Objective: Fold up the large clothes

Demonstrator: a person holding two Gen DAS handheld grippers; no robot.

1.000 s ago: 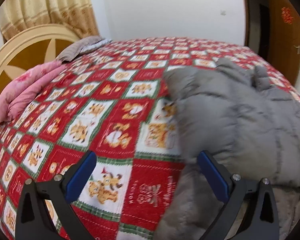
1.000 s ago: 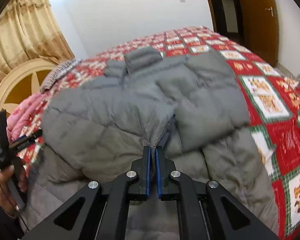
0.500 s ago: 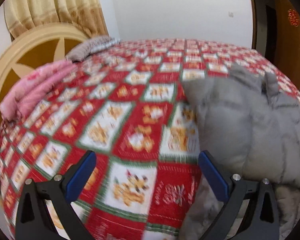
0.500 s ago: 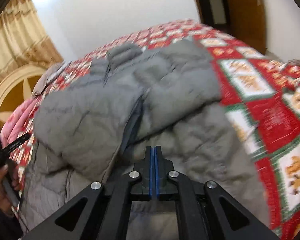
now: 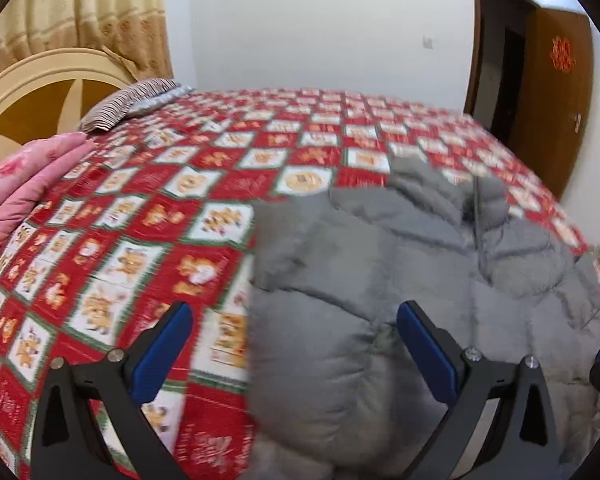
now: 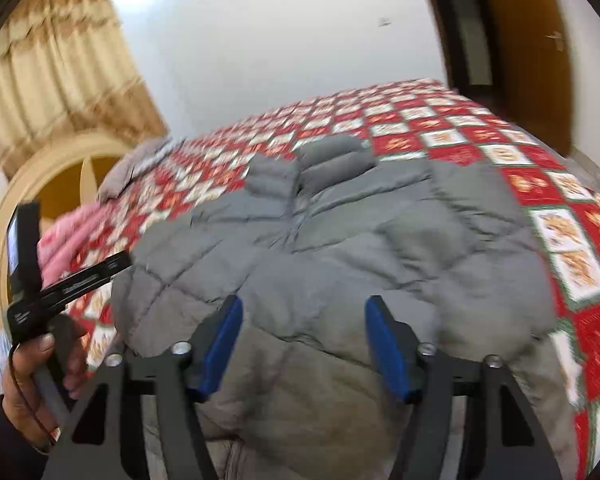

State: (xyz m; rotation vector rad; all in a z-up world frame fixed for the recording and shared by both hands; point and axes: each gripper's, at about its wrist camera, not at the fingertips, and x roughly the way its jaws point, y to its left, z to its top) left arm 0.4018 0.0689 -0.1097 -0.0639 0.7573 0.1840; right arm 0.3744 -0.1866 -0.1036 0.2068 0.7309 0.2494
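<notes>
Currently, at the left of the left wrist view, the red-and-white patterned bedspread [image 5: 148, 240] fills the frame, with a pink quilt [image 5: 24, 188] at the far left edge and a striped pillow [image 5: 128, 104] in the upper left. The left tongs [image 5: 296, 344] stand wide open with nothing between the blue pads; the left pad sits over bare bedspread, the right pad over the grey padded jacket [image 5: 400, 280]. The jacket therefore lies from the centre to the right of this frame, and its left edge runs almost vertically through the middle, between the two pads. In the right wrist view, the hand [image 6: 40, 376] holding the other tool appears at the lower left edge. The jacket [image 6: 340, 240] occupies the centre of that frame, directly ahead of the right tongs [image 6: 304, 340]. Its long axis runs from the hem at the bottom of the frame up to the collar [image 6: 332, 156] at upper centre, with the front seam slightly left of centre. The right tongs have just been opening and now stand apart, both pads clear above the fabric and gripping nothing. Judged from both views, the right tongs are centred on the hem end, while the left tongs are nearer the left side edge. A lengthwise fold would require both to take the hem.
</notes>
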